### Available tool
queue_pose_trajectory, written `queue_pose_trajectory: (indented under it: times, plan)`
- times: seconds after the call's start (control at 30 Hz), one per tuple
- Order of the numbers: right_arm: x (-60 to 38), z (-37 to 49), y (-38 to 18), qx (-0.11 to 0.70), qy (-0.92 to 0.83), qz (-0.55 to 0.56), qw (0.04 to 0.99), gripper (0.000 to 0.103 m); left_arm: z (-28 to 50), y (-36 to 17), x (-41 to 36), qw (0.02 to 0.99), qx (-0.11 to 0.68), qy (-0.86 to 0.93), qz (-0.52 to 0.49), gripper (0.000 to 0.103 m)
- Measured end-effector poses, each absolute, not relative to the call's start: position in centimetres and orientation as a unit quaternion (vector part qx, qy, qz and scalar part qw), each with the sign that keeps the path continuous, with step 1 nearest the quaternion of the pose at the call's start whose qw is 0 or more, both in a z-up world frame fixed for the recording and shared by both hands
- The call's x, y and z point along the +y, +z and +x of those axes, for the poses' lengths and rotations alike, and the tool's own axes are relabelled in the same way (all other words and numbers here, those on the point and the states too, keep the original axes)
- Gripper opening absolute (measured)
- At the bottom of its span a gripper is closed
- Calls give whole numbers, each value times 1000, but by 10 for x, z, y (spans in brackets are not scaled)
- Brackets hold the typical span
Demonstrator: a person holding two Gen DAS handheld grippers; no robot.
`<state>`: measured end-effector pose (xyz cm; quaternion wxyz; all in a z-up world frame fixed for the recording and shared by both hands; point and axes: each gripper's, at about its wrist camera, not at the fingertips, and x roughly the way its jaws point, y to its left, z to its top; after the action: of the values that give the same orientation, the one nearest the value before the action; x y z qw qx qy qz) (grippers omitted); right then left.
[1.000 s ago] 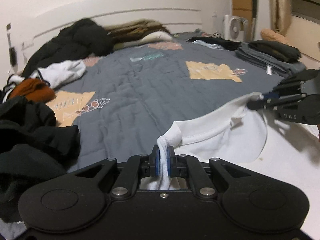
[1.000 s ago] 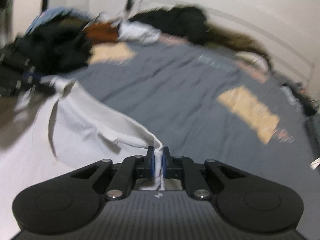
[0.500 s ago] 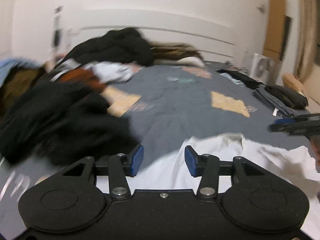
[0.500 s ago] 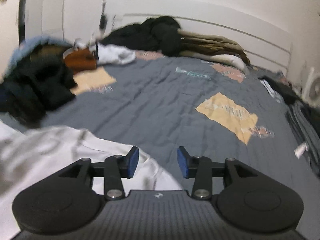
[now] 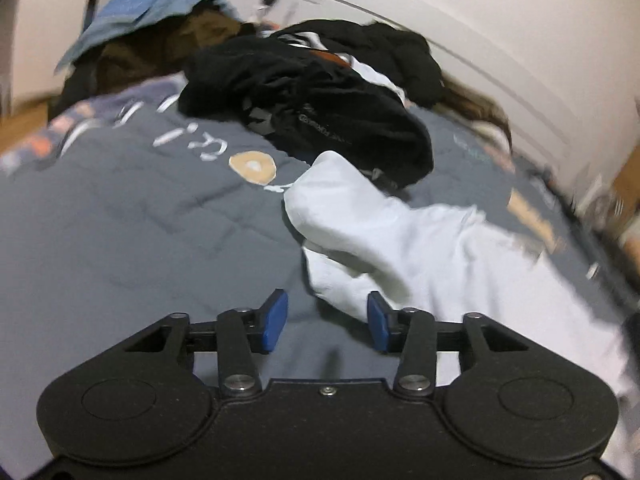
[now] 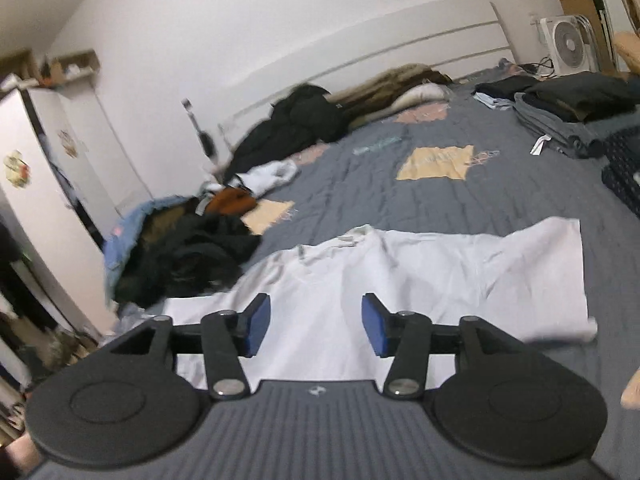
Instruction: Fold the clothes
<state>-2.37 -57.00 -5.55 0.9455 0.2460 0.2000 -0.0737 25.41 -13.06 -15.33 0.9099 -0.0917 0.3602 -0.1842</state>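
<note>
Left gripper [image 5: 323, 321]: jaws spread wide with nothing between them, hovering low over the bed; its right blue pad sits just beside the crumpled edge of the shirt's sleeve, and whether it touches the cloth cannot be told.
Right gripper [image 6: 315, 327]: jaws spread wide and empty, held above the lower body of the shirt.
White cotton T-shirt [image 6: 400, 280]: lies spread on the bed, collar pointing toward the headboard; in the right wrist view one sleeve stretches out flat to the right with a straight hem.
Shirt's near sleeve [image 5: 344, 216]: in the left wrist view it is bunched and folded over itself, its tip reaching toward the black clothes.
Grey quilted bedspread with tan patches [image 6: 400, 196]: covers the bed and carries the shirt and every pile.
Heap of black garments [image 5: 320, 112]: crumpled on the bed just beyond the bunched sleeve, with pale lettering on one piece, too blurred to read.
Faded blue denim piece [image 5: 152, 8]: draped over brown cloth at the far edge of that heap.
Rust-orange garment [image 6: 232, 202]: lies beside a white crumpled item, beyond the black heap.
Stack of folded dark grey clothes [image 6: 568, 116]: sits on the far right side of the bed, well apart from the shirt.
White box fan [image 6: 566, 46]: stands by the wall past the bed's corner.
White headboard [image 6: 400, 48]: runs along the far end of the bed.
</note>
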Motion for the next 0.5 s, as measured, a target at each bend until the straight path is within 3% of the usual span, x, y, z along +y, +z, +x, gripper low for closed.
queue_pose_trajectory:
  times: [0.33,0.37,0.4,0.5]
  plan:
    - [-570,-21,-90,215,-61,224,949,54,289,-180,-205,895,385,-216,71,40]
    - [-570,-20,-94,218,-60,222,949,54,291,-185,-207,892,390,-217,75,35]
    - [-570,-19,-97,220,-58,220,949,54,292,-189,-209,889,394,-219,76,21]
    - [-575,-19,-108,233,-62,230,943,54,281,-186,-200,891,388,-222,70,7]
